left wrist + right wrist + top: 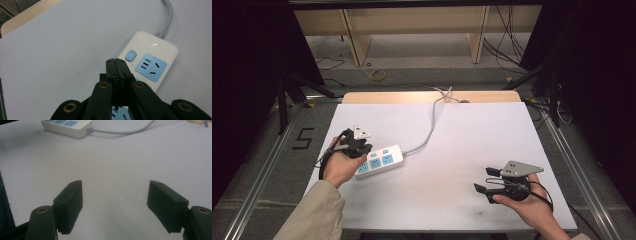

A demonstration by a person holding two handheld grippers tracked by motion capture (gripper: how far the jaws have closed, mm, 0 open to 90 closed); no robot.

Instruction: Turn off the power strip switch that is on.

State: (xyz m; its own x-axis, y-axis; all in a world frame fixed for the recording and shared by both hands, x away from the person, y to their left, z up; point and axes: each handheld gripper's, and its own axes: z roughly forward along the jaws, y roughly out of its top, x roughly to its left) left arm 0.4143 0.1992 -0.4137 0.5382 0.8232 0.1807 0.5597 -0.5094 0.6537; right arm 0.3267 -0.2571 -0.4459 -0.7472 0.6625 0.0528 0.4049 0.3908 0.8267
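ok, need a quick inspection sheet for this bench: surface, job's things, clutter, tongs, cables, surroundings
Surface: white table top, bare wood strip along its far edge.
Job's things: white power strip with blue sockets and a blue button, lying flat at the left.
Clutter: nothing seen.
Tongs: left tongs shut, jaws pressed together with nothing between them, poised over the strip near its blue button; right tongs open, empty, over bare table at the right.
Cables: strip's grey cord runs to the far edge; a black cable trails from each gripper.
Surroundings: grey floor, wooden shelving behind, loose wires on the floor.
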